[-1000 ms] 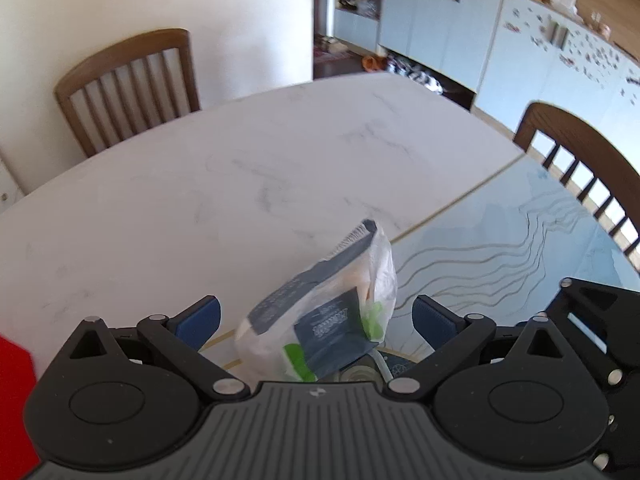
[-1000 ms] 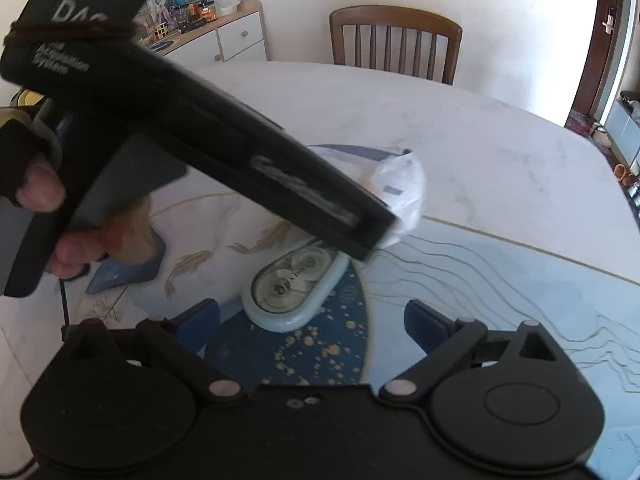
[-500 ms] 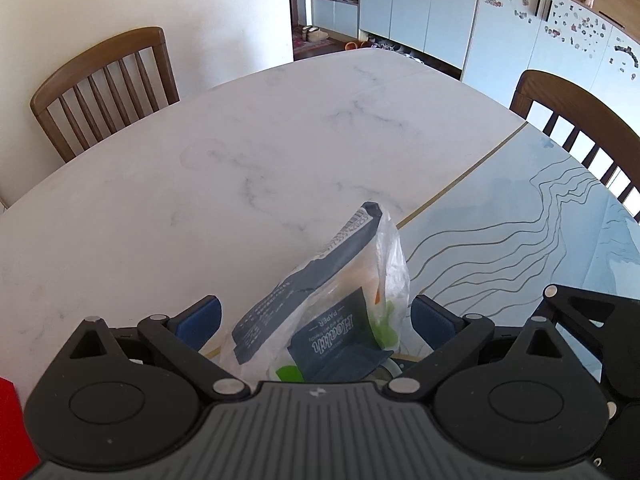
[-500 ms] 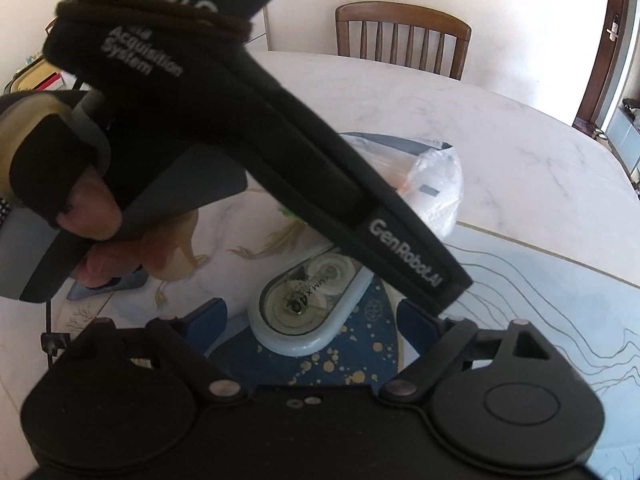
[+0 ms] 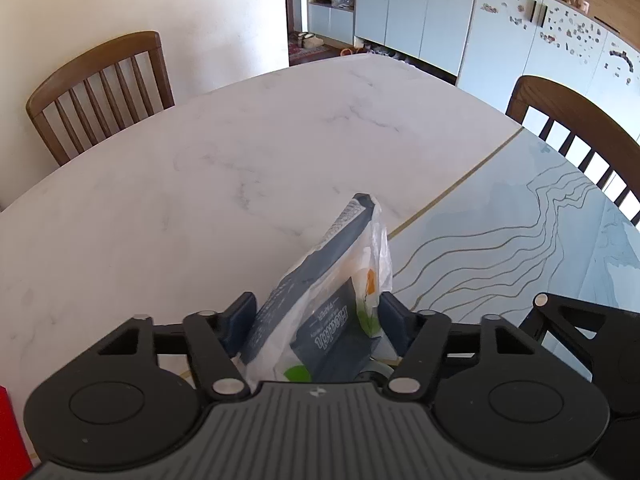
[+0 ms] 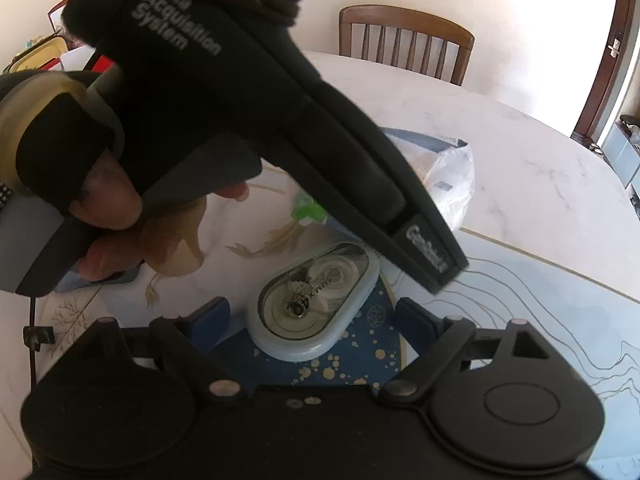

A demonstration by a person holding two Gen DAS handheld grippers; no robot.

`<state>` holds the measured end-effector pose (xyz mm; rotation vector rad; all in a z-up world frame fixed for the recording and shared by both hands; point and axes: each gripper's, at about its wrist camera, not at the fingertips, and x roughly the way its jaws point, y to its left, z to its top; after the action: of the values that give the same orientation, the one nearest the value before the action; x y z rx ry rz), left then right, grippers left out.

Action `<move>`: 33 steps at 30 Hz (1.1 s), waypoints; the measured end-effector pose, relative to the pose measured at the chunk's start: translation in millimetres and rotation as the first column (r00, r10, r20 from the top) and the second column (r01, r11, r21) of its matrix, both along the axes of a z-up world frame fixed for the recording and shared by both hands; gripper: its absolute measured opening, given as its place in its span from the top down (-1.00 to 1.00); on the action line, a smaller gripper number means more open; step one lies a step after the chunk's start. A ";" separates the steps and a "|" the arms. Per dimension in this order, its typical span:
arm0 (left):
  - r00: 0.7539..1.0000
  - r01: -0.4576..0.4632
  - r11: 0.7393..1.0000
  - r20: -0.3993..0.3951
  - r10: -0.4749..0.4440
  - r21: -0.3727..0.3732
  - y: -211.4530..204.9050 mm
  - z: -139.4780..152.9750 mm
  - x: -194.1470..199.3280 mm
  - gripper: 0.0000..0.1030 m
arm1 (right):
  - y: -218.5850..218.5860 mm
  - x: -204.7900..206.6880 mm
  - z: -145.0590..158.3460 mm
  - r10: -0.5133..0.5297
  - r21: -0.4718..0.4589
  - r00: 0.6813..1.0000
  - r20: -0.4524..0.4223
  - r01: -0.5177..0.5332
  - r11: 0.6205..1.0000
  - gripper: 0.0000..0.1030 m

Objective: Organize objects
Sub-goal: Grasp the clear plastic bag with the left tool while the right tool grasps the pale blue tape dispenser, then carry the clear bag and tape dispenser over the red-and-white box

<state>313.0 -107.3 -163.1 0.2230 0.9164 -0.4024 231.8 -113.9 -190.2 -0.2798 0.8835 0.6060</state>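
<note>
Left tongs [image 5: 316, 316] just closed, clamped on bag [image 5: 332, 304], right tongs [image 6: 312, 314] spread around tape dispenser [image 6: 312, 308], on tabletop [image 5: 200, 200]

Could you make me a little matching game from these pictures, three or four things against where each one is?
Things:
1. plastic packet
2. tape dispenser
3. red object
4. wooden chair

Places:
A. at the far left edge of the left camera's picture
B. behind the table, by the wall
C. between the left gripper's blue pads
D. flat on the blue patterned mat, between the right gripper's fingers, untouched

Pairs: 1-C, 2-D, 3-A, 4-B
</note>
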 end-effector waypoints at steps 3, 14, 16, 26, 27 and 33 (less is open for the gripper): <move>1.000 -0.014 1.000 -0.010 0.014 -0.017 3.1 2.2 1.3 -0.14 | -1.0 -0.7 0.7 -0.013 -0.002 1.000 0.007 0.013 1.000 -0.62; 0.994 -0.105 0.993 -0.023 0.104 -0.057 20.7 16.2 4.5 0.11 | -15.7 -5.6 6.7 -0.042 0.016 0.999 0.020 0.041 0.999 0.02; 0.992 -0.126 0.989 -0.020 0.125 -0.071 25.7 21.7 3.3 0.11 | -19.0 -6.3 7.4 -0.046 0.021 0.999 0.016 0.046 0.999 0.02; 0.975 -0.224 0.969 -0.019 0.223 -0.109 50.9 53.2 -12.1 0.11 | -40.0 -21.8 15.4 -0.086 0.035 0.996 0.023 0.085 0.996 0.02; 0.973 -0.232 0.966 -0.021 0.231 -0.112 53.6 56.8 -14.1 0.11 | -42.7 -20.4 17.8 -0.089 0.035 0.996 0.025 0.088 0.996 0.02; 0.959 -0.282 0.951 -0.024 0.281 -0.128 69.8 77.4 -32.1 0.11 | -39.0 -27.9 26.9 -0.089 0.042 0.994 0.057 0.086 0.995 0.03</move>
<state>280.8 -37.4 -85.6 -0.0299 0.9084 -0.1966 203.9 -152.9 -163.3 -0.2214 0.8220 0.5304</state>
